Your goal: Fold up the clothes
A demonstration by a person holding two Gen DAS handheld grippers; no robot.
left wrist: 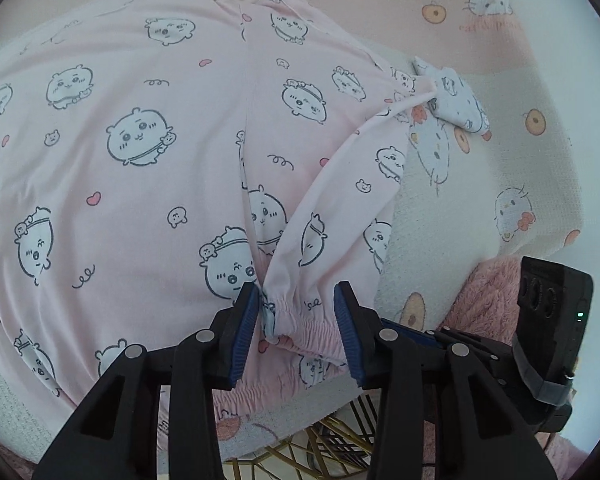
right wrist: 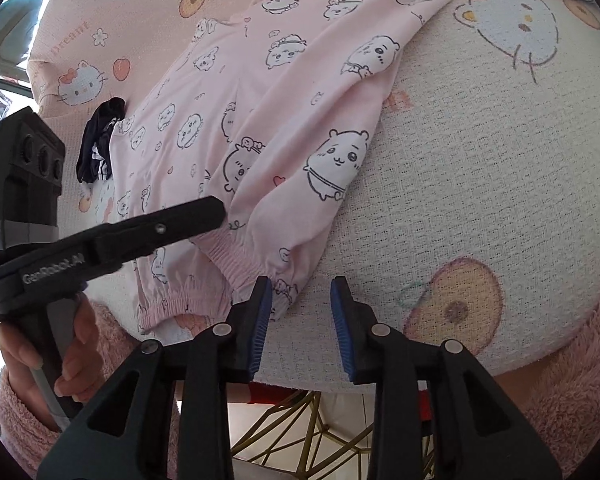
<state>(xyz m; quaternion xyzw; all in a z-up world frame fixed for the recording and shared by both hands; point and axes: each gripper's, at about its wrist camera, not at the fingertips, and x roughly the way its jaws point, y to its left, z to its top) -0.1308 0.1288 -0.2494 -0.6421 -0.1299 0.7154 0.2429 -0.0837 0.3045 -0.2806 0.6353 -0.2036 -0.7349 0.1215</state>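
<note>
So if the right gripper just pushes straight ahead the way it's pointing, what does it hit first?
Probably the bare cover. The right gripper is open with only cover between its pads; the pink pyjama cuff sits just beside its left pad, so it might brush that.

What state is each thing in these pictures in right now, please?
Pink pyjama trousers: spread flat, one leg folded across.
Elastic cuff: between the left gripper's open jaws, not pinched.
Right gripper: open, empty, beside cuff.
Dark garment: crumpled.

1 pink pajama garment, 1 dark garment, 2 grippers, 1 printed blanket.
</note>
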